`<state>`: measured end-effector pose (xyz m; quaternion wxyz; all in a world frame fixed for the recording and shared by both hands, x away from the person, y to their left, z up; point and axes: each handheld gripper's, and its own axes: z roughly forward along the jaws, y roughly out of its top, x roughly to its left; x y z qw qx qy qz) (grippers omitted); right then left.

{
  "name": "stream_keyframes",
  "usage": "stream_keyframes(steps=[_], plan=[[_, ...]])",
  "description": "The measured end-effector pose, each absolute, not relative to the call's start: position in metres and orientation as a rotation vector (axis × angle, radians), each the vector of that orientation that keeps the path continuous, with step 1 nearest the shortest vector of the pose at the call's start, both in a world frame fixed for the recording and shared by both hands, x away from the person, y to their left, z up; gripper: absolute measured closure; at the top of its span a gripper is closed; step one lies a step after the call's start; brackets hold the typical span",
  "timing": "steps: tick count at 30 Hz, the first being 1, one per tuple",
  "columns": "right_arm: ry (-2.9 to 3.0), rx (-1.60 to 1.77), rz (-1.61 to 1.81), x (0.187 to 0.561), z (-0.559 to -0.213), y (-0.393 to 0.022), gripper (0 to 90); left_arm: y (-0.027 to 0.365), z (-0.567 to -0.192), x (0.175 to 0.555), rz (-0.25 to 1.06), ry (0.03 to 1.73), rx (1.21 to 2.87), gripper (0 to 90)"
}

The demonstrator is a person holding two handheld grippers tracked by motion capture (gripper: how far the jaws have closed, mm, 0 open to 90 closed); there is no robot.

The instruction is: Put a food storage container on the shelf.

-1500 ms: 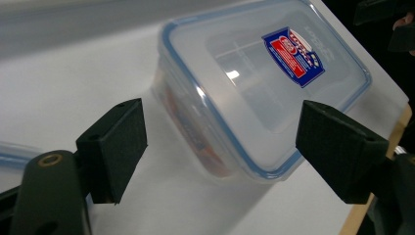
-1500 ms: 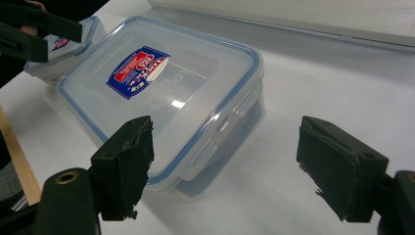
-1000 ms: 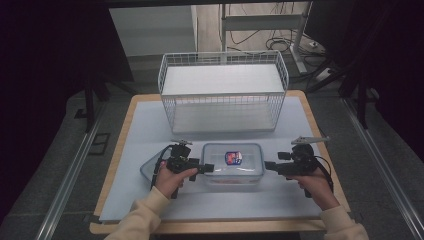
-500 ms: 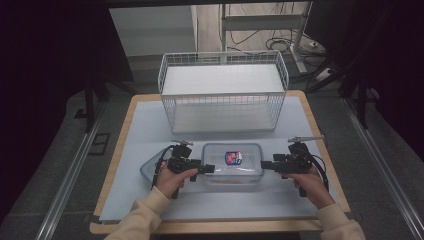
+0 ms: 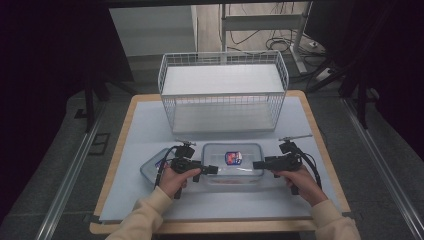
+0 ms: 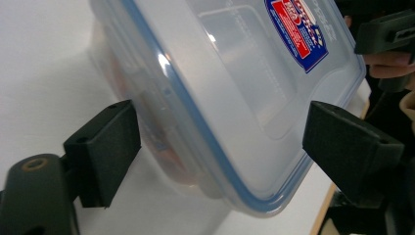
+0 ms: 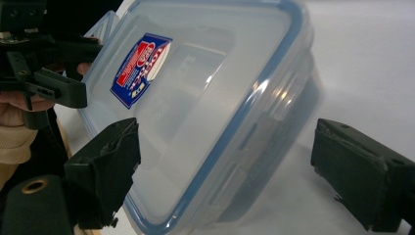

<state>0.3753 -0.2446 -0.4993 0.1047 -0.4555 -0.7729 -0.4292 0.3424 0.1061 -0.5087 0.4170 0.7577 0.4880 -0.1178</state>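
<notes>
A clear plastic container [image 5: 239,171] with a blue-rimmed lid and a red and blue label lies flat on the mat near the front. My left gripper [image 5: 212,170] is at its left end and my right gripper [image 5: 257,164] at its right end, both pointing inward. In the left gripper view the container's end [image 6: 235,88] lies between the wide jaws of the left gripper [image 6: 220,147], and the pads do not press on it. In the right gripper view a corner of the container [image 7: 205,73] sits between the open jaws of the right gripper [image 7: 225,166]. Both pairs of jaws have just been opening.
A white wire basket [image 5: 222,90] stands at the back of the table. A second clear blue-rimmed piece [image 5: 149,168] lies left of the container, beside my left hand. The pale mat [image 5: 140,130] covers the wooden table, whose edges lie close on both sides.
My right gripper has moved left and a little down, up to the container's right end. The left gripper has stayed at the left end.
</notes>
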Motion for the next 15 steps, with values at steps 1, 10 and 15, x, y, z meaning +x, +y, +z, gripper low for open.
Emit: stream_keyframes(steps=[1,10,15], plan=[[-2.278,-1.343,-1.265,0.3753,-0.4993,-0.2446,10.6,0.1061,-0.5087,0.3424,-0.296,1.225,1.902,12.9],[-2.219,-1.306,-1.24,0.3774,-0.5067,-0.2403,14.7,0.1041,-0.5094,0.344,-0.306,1.233,1.905,11.4],[-2.21,-1.309,-1.236,0.3768,-0.5055,-0.2413,17.7,0.1052,-0.508,0.3433,-0.303,1.24,1.898,14.4]])
